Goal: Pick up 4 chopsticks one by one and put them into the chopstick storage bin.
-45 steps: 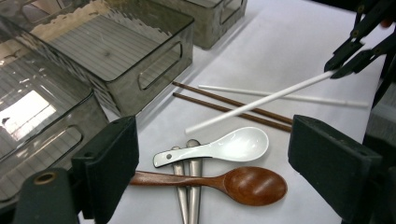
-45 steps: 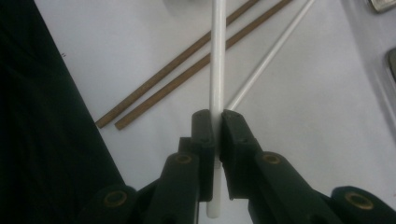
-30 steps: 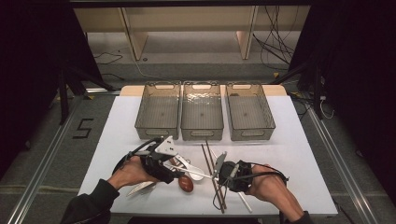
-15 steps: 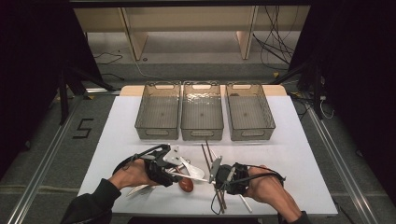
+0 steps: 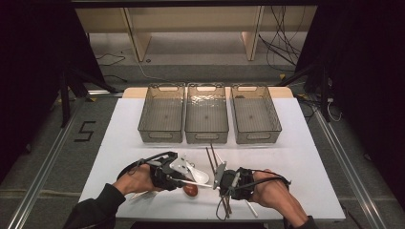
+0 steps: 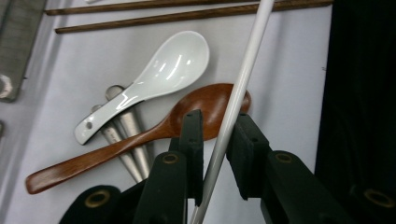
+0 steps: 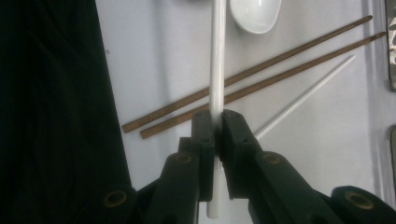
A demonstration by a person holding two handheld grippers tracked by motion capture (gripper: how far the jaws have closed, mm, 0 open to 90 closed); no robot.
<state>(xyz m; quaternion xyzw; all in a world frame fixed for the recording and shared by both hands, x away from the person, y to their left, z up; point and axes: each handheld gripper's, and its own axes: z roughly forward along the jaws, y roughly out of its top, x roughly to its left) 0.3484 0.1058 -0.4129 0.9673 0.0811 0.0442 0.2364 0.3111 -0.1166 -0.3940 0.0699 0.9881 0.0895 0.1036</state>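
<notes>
My right hand-held gripper (image 7: 214, 122) is clamped on a white chopstick (image 7: 217, 60); the pads press it from both sides, and the stick runs straight on past the jaw tips toward the other hand.

My left hand-held gripper (image 6: 216, 133) has the same white chopstick between its jaws. They have just been closing in on it. One pad looks to be against the stick, while a sliver of gap shows at the other, so I cannot tell whether the grip is firm yet.

In the high view the two hand-held grippers, left (image 5: 187, 177) and right (image 5: 216, 185), face each other near the front edge of the counter (image 5: 305, 157), with the chopstick bridging them.

Just beyond the left jaw tips lies a brown wooden spoon (image 6: 140, 140), with a white ceramic spoon (image 6: 154, 74) beside it, resting on two metal handles (image 6: 126, 135).

Past the right jaws, a pair of dark wooden chopsticks (image 7: 261, 79) passes under the held stick. A second white chopstick (image 7: 308, 95) lies beside them.

Well beyond both grippers stand three clear bins (image 5: 206, 114) in a row.
</notes>
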